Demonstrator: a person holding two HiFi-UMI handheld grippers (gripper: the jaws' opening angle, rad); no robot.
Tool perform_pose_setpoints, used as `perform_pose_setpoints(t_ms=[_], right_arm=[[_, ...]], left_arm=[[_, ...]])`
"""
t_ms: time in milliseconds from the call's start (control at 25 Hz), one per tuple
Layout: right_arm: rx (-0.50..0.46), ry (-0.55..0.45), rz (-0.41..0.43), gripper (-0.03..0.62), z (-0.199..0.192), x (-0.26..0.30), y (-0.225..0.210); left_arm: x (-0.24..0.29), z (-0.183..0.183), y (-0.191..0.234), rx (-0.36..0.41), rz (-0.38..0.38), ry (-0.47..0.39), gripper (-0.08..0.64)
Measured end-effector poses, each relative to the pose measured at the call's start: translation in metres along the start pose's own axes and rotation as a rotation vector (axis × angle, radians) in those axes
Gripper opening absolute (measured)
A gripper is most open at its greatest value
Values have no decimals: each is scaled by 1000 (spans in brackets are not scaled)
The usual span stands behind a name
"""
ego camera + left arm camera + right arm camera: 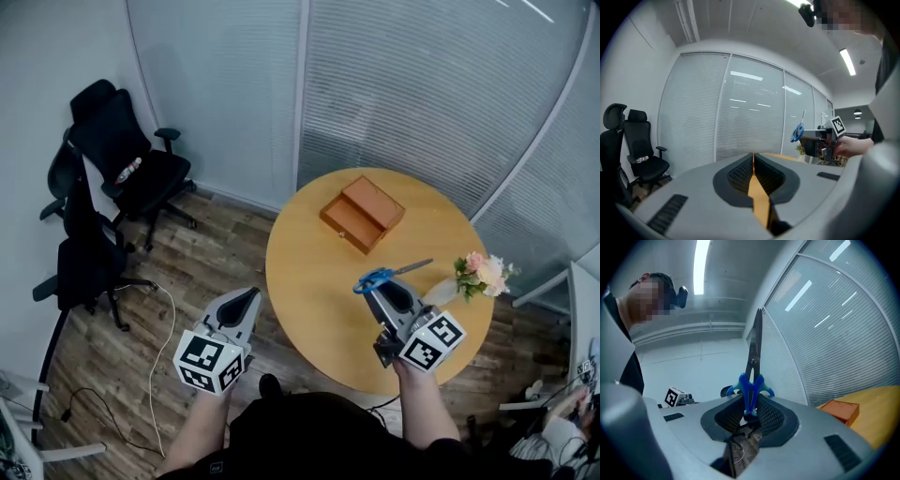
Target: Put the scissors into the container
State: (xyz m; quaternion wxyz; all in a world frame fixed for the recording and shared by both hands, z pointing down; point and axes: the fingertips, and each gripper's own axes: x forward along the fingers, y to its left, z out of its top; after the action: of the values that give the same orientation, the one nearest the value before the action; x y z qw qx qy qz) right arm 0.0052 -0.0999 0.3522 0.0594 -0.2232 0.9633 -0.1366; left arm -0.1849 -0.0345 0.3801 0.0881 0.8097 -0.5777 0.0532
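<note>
Between the jaws of the right gripper (382, 289) sit the blue handles of the scissors (394, 273), pinched by the pads on both sides. The closed blades stick out past the jaw tips, away from the person's hand. In the right gripper view the scissors (751, 380) stand straight up out of the jaws, blades closed. This gripper hangs over the near right part of the round wooden table (309, 281). The orange wooden box (363, 214) lies farther away on the tabletop, well apart from the scissors. A small bouquet of pink flowers (483, 274) sits at the table's right edge, just right of the blade tip. The left gripper (246, 298) is off the table's near left edge, over the wood floor, with its jaws pressed together on nothing. Black office chairs (122, 159) stand at the far left.
</note>
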Motion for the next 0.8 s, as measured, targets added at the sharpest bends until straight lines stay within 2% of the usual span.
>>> perform_pose_setpoints(t_ms=[160, 320, 520, 800], right_arm=[[-9, 0, -44, 97, -2, 30, 2], [-18, 4, -97, 97, -5, 40, -4], [4, -6, -154, 97, -4, 27, -34], [29, -39, -184, 97, 4, 17, -101]], left_arm=[[4, -2, 40, -10, -24, 4, 17], [19, -3, 57, -9, -73, 12, 18], [55, 1, 43, 2, -138, 32, 18], [114, 13, 23, 34, -166, 58, 17]])
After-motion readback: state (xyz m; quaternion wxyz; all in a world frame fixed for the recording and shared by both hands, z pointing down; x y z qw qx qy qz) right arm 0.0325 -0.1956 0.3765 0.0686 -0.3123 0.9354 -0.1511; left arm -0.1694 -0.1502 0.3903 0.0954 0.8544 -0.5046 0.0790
